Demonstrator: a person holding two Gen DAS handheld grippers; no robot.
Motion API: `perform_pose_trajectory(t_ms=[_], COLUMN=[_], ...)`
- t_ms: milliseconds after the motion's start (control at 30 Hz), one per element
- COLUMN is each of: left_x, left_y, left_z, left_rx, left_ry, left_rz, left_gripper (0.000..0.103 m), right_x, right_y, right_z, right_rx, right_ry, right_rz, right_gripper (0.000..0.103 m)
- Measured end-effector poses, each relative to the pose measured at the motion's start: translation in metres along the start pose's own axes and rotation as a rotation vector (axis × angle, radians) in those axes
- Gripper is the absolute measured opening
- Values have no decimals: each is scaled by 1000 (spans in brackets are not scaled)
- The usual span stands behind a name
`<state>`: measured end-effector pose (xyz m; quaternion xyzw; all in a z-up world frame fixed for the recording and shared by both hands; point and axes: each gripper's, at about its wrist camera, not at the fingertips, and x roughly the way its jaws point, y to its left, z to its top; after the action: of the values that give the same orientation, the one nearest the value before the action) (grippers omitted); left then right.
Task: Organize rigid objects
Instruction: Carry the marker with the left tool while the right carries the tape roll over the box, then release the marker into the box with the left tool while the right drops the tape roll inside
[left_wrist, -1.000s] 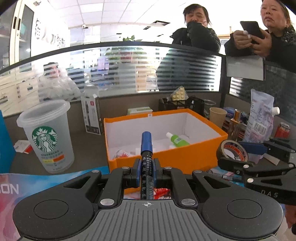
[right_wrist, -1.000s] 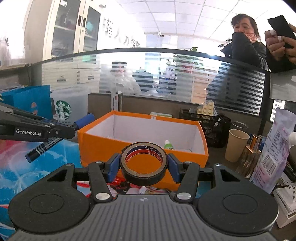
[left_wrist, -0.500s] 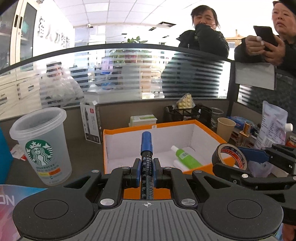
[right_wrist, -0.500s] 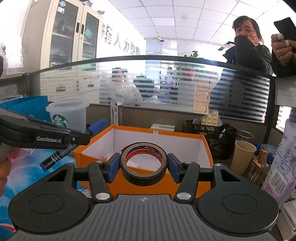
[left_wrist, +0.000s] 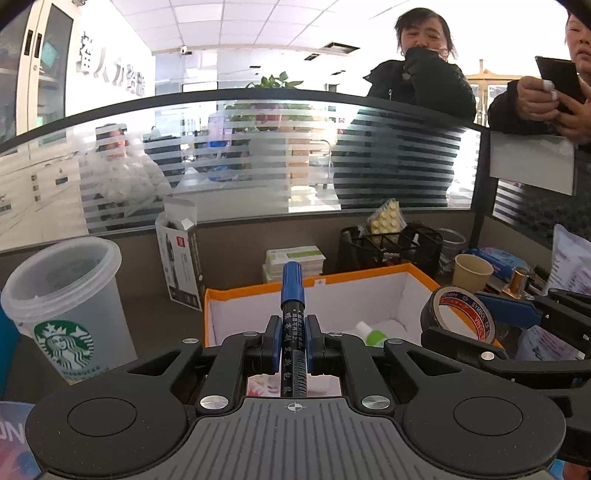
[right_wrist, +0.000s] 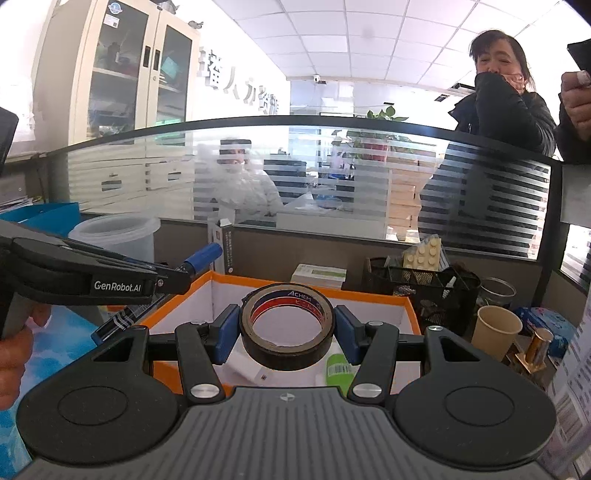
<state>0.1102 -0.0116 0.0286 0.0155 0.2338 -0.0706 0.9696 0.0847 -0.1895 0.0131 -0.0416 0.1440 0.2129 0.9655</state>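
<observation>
My left gripper (left_wrist: 292, 343) is shut on a black marker with a blue cap (left_wrist: 293, 317), held over the near edge of the orange box (left_wrist: 236, 295). My right gripper (right_wrist: 287, 334) is shut on a roll of black tape (right_wrist: 287, 325), held above the same orange box (right_wrist: 369, 295). The tape (left_wrist: 458, 314) and right gripper also show at the right of the left wrist view. The left gripper (right_wrist: 177, 277) and its marker (right_wrist: 201, 256) show at the left of the right wrist view. A green and white bottle (right_wrist: 338, 369) lies inside the box.
A clear Starbucks cup (left_wrist: 66, 306) stands left of the box. A paper cup (right_wrist: 496, 330), a black mesh organizer (right_wrist: 421, 284), a small carton (left_wrist: 181, 258) and stacked boxes (left_wrist: 295, 258) stand behind and right. A glass partition (left_wrist: 258, 158) with two people behind it closes the back.
Both grippers have risen and moved forward over the orange box, still holding the marker and the tape. The box now sits lower and closer in both views.
</observation>
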Motion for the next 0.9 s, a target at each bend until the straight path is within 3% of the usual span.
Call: perform_pose_trajectory(t_ms=[433,900], left_x=[50,87], left_y=[5,-3], left_z=[6,-15], left_rx=[-27,-17], left_ry=[85,185], left_rz=[13,-10], left_gripper=[11,11], right_x=[48,104], right_y=[-21,-23], right_z=[12,-14], right_rx=[7,-23], right_ry=[52,216], right_rz=[-19,-16], right_gripper=[52,52])
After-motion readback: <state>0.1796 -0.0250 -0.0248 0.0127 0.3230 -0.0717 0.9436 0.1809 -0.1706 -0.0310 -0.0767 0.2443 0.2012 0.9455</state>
